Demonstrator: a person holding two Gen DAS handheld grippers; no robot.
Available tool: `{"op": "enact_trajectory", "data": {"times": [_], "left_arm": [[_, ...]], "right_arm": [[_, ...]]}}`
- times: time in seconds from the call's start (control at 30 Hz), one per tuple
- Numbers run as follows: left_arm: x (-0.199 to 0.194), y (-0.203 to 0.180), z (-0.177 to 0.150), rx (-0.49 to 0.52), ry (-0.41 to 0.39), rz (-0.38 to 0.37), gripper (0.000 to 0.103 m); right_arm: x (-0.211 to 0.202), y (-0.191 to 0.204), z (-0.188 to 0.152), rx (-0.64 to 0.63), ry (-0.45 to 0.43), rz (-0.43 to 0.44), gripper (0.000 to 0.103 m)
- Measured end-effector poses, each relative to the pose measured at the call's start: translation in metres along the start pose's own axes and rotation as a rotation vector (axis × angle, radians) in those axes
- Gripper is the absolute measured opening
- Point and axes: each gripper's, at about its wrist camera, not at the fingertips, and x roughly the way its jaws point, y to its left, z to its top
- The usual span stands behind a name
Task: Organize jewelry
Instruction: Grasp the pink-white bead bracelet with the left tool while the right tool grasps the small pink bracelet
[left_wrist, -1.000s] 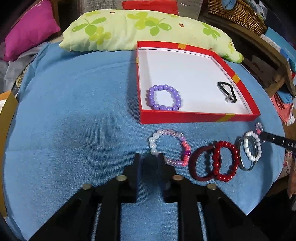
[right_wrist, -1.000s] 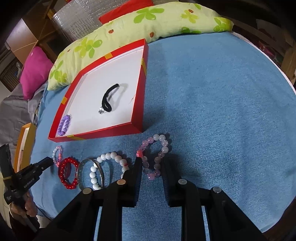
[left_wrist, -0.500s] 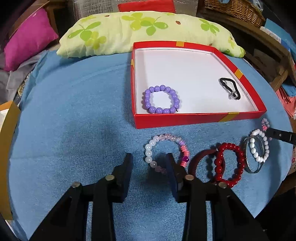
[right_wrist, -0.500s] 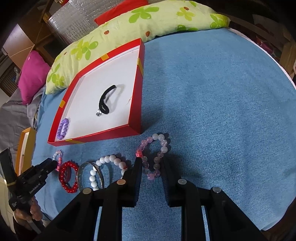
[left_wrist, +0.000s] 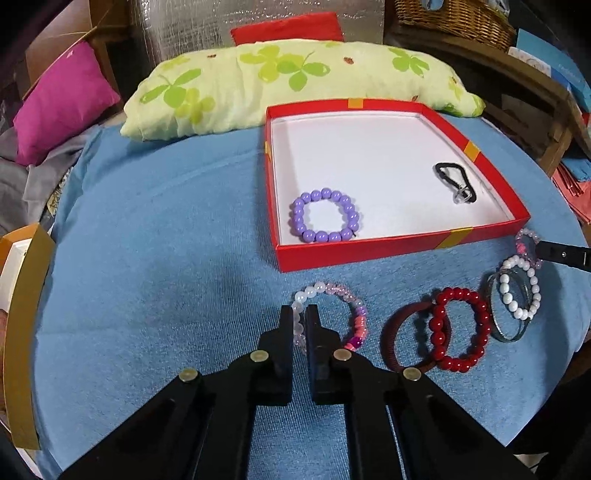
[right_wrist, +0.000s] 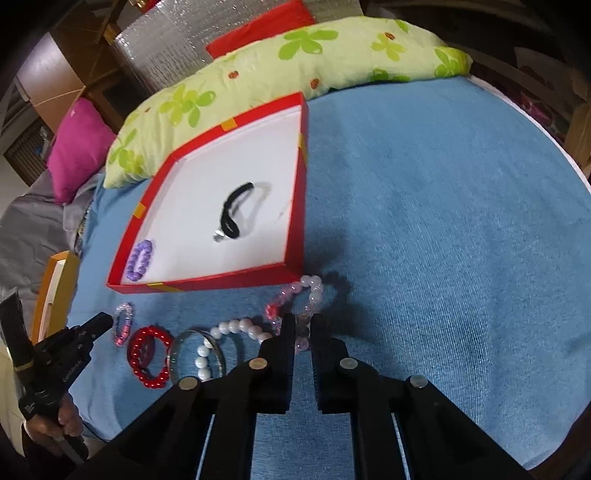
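Both sets of fingers have just been closing, each with a bracelet between them. Left gripper fingers are now clamped on the white-bead side of the mixed white, pink and purple bead bracelet, which lies on the blue cloth-covered bench just in front of the red cardboard box with white interior. Right gripper fingers are clamped on the near side of the pale pink translucent bead bracelet, which lies on the blue cloth just in front of the box's near right corner. Inside the box, the purple bead bracelet rests near the front left corner, and the black elastic band with a small clear charm lies toward the right wall. In front of the box, between the two clamped bracelets, are the dark maroon plain bangle, the red bead bracelet overlapping it, the silver metal bangle, and the white bead bracelet lying across the silver bangle. Behind the box lies the light green pillow with leaf print, touching the box's far edge in the left wrist view.
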Motion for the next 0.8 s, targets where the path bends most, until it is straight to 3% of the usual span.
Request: {"op": "enact_trajectory", "data": {"times": [0.47,0.8], "left_arm": [[-0.021,0.015,0.0,-0.032,-0.056,-0.016,0.005],[-0.02,0.02,0.0,-0.045,-0.047,-0.026,0.005]], "right_arm": [[-0.016,-0.016,0.007,0.064,-0.058,0.01,0.01],[-0.007,-0.024,0.009,0.111,-0.008,-0.022,0.011]]}}
